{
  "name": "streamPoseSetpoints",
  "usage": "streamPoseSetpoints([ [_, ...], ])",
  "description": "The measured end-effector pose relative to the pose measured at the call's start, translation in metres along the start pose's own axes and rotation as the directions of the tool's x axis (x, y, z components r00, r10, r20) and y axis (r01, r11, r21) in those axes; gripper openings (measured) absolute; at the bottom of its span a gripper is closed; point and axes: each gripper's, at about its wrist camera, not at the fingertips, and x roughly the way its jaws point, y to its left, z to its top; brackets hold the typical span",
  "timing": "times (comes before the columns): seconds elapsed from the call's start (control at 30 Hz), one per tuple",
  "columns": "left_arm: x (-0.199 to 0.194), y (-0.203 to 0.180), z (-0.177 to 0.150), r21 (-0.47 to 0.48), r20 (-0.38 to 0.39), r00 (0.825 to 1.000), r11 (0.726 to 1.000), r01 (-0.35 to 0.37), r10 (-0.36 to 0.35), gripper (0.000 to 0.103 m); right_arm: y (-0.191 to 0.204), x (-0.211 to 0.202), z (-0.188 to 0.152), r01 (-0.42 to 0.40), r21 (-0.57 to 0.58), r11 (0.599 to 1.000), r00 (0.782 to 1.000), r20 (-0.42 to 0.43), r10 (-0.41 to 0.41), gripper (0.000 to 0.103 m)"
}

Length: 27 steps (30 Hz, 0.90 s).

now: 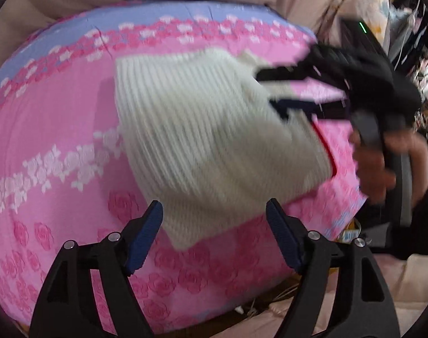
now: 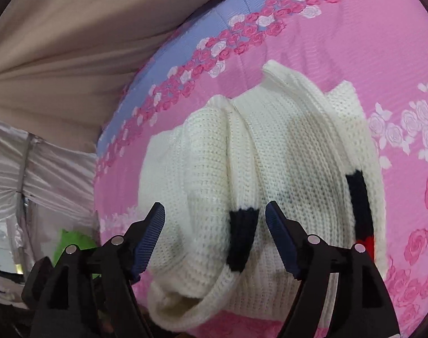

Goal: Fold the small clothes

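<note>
A small cream knitted sweater (image 1: 202, 140) lies folded on a pink rose-print sheet (image 1: 59, 129). My left gripper (image 1: 214, 222) is open and empty, just above the sweater's near corner. My right gripper (image 1: 266, 88) shows in the left wrist view at the sweater's right edge, its jaws apart. In the right wrist view the right gripper (image 2: 215, 222) is open over the sweater (image 2: 270, 155), with a folded sleeve and its black stripe (image 2: 242, 239) between the fingers. A black and red stripe (image 2: 360, 205) shows on the right side.
The sheet (image 2: 354, 42) has a lilac band (image 1: 163, 14) with roses along its far edge. Beige fabric (image 2: 59, 42) rises behind the bed. White cloth and a green item (image 2: 73, 242) lie off the bed's left. Clutter (image 1: 419, 56) sits at the right.
</note>
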Motion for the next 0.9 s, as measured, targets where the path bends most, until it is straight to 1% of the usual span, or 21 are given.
streamPoseSetpoints([
  [0.03, 0.005, -0.002, -0.004, 0.009, -0.009, 1.000, 1.000, 0.004, -0.004, 0.074, 0.003, 0.012, 0.005, 0.041, -0.013, 0.999, 0.999, -0.027, -0.041, 0.073],
  [0.07, 0.009, -0.004, -0.008, 0.016, -0.013, 1.000, 1.000, 0.002, -0.002, 0.074, 0.004, 0.021, 0.006, 0.052, -0.014, 0.999, 0.997, -0.051, -0.052, 0.073],
  [0.17, 0.028, -0.006, -0.018, 0.027, -0.010, 0.998, 0.998, -0.062, 0.062, 0.073, 0.010, 0.041, 0.005, 0.022, -0.007, 1.000, 0.993, -0.117, -0.022, 0.074],
  [0.2, 0.035, -0.004, -0.021, 0.024, -0.013, 0.997, 0.997, -0.079, 0.079, 0.071, 0.017, 0.044, 0.003, 0.003, -0.024, 1.000, 0.992, -0.127, -0.006, 0.067],
  [0.27, 0.042, 0.000, -0.024, 0.016, -0.028, 0.994, 0.994, -0.104, 0.104, 0.066, 0.031, 0.045, 0.000, -0.009, -0.067, 0.998, 0.992, -0.128, 0.001, 0.026],
  [0.3, 0.043, 0.000, -0.026, 0.016, -0.025, 0.993, 0.994, -0.111, 0.111, 0.059, 0.038, 0.038, 0.001, -0.033, -0.080, 0.996, 0.993, -0.116, 0.024, 0.021],
  [0.33, 0.042, 0.001, -0.027, 0.017, -0.026, 0.993, 0.993, -0.115, 0.116, 0.048, 0.041, 0.026, 0.004, -0.074, -0.075, 0.994, 0.994, -0.091, 0.067, 0.019],
  [0.37, 0.041, 0.002, -0.028, 0.018, -0.031, 0.993, 0.994, -0.111, 0.112, 0.042, 0.044, 0.007, 0.008, -0.128, -0.069, 0.989, 0.991, -0.051, 0.125, 0.018],
  [0.4, 0.041, 0.003, -0.028, 0.011, -0.037, 0.994, 0.994, -0.105, 0.105, 0.032, 0.043, -0.014, 0.012, -0.153, -0.070, 0.986, 0.988, -0.011, 0.153, 0.018],
  [0.43, 0.042, 0.004, -0.027, 0.001, -0.046, 0.994, 0.995, -0.099, 0.099, 0.027, 0.040, -0.030, 0.013, -0.155, -0.076, 0.985, 0.987, 0.023, 0.157, 0.018],
  [0.47, 0.044, 0.006, -0.026, -0.013, -0.061, 0.994, 0.996, -0.088, 0.087, 0.026, 0.031, -0.044, 0.014, -0.136, -0.084, 0.987, 0.988, 0.057, 0.141, 0.018],
  [0.5, 0.050, 0.008, -0.026, -0.033, -0.082, 0.994, 0.996, -0.077, 0.074, 0.025, 0.019, -0.051, 0.015, -0.092, -0.086, 0.992, 0.992, 0.079, 0.099, 0.018],
  [0.53, 0.054, 0.009, -0.026, -0.038, -0.090, 0.993, 0.996, -0.074, 0.071, 0.025, -0.002, -0.048, 0.015, -0.021, -0.073, 0.997, 0.997, 0.069, 0.026, 0.018],
  [0.57, 0.057, 0.008, -0.025, -0.037, -0.098, 0.993, 0.997, -0.074, 0.070, 0.025, -0.027, -0.036, 0.015, 0.019, -0.049, 0.999, 1.000, 0.019, -0.018, 0.018],
  [0.63, 0.057, 0.004, -0.022, -0.016, -0.100, 0.993, 0.998, -0.066, 0.064, 0.024, -0.074, -0.006, 0.006, 0.070, 0.030, 0.997, 0.994, -0.086, -0.067, 0.022],
  [0.67, 0.054, 0.002, -0.020, -0.005, -0.092, 0.994, 0.998, -0.062, 0.061, 0.024, -0.084, -0.008, 0.001, 0.010, 0.068, 0.998, 0.998, -0.061, -0.006, 0.023],
  [0.7, 0.048, 0.001, -0.018, 0.004, -0.076, 0.995, 0.998, -0.062, 0.062, 0.025, -0.084, -0.016, -0.001, -0.031, 0.093, 0.995, 0.999, -0.034, 0.034, 0.030],
  [0.77, 0.041, 0.001, -0.015, 0.010, -0.061, 0.996, 0.998, -0.066, 0.066, 0.030, -0.075, -0.037, -0.006, -0.044, 0.088, 0.995, 0.999, 0.023, 0.042, 0.038],
  [0.8, 0.040, 0.000, -0.015, 0.011, -0.061, 0.995, 0.997, -0.072, 0.073, 0.033, -0.070, -0.047, -0.010, -0.053, 0.074, 0.996, 0.998, 0.047, 0.050, 0.049],
  [0.83, 0.040, -0.001, -0.015, 0.012, -0.065, 0.995, 0.997, -0.077, 0.078, 0.034, -0.064, -0.059, -0.018, -0.060, 0.052, 0.997, 0.997, 0.058, 0.057, 0.058],
  [0.9, 0.043, -0.001, -0.014, 0.018, -0.084, 0.993, 0.997, -0.076, 0.077, 0.035, -0.056, -0.069, -0.034, -0.056, 0.017, 0.998, 0.998, 0.043, 0.055, 0.064],
])
